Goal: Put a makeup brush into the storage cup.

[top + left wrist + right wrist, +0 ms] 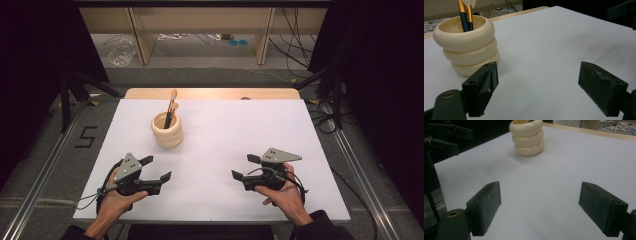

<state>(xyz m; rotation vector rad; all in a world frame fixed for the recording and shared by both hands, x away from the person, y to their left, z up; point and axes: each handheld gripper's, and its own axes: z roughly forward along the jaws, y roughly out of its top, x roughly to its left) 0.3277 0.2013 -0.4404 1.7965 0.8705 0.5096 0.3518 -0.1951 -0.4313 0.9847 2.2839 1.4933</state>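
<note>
A cream ribbed holder point(167, 130) made of three stacked rings stands on the white table point(225, 130), left of centre. Dark-handled brushes with gold ferrules point(170, 111) stick up out of it. My left gripper point(156, 168) rests near the front left of the table, a little in front of the holder, jaws open with nothing between them. In the left gripper view the holder point(467, 46) sits just beyond the left jaw, with the brushes point(465, 15) inside. My right gripper point(245, 167) lies at the front right, open and empty. From there the holder point(527, 137) stands far off.
A strip of bare wood point(210, 93) runs along the table's far edge. Dark stands and cables point(325, 95) flank the table on both sides. Shelving legs point(140, 35) and floor clutter lie beyond. The left gripper point(446, 137) shows in the right gripper view.
</note>
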